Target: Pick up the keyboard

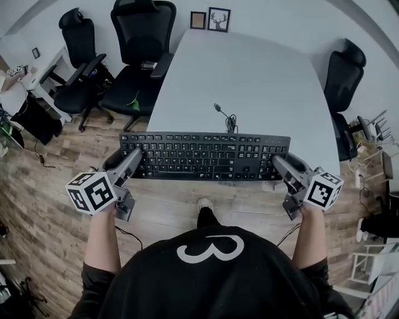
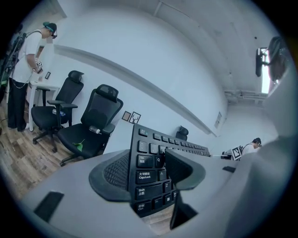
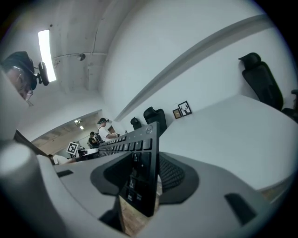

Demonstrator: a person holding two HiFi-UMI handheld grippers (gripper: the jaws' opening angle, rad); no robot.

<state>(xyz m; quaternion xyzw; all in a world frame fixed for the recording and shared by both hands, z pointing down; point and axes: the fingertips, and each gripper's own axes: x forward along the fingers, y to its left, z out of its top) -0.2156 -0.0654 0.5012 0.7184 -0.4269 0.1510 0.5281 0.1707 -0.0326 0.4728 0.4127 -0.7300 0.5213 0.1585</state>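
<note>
A black keyboard (image 1: 206, 156) lies crosswise at the near edge of the white table (image 1: 249, 75), with its left end past the table's corner. Its thin cable (image 1: 227, 118) trails back onto the tabletop. My left gripper (image 1: 136, 156) is shut on the keyboard's left end; in the left gripper view (image 2: 148, 171) one jaw is behind the board and the other over the keys (image 2: 144, 160). At the keyboard's right end, my right gripper (image 1: 277, 161) is also shut on it. The right gripper view (image 3: 142, 179) has the board (image 3: 135, 146) edge-on between the pads, with wood floor below.
Black office chairs stand at the table's far left (image 1: 140, 56) and right side (image 1: 343, 81). Two small picture frames (image 1: 218, 19) lean at the table's far end. A person (image 2: 23, 69) stands at a side desk on the left; other people (image 3: 104, 130) are in the distance.
</note>
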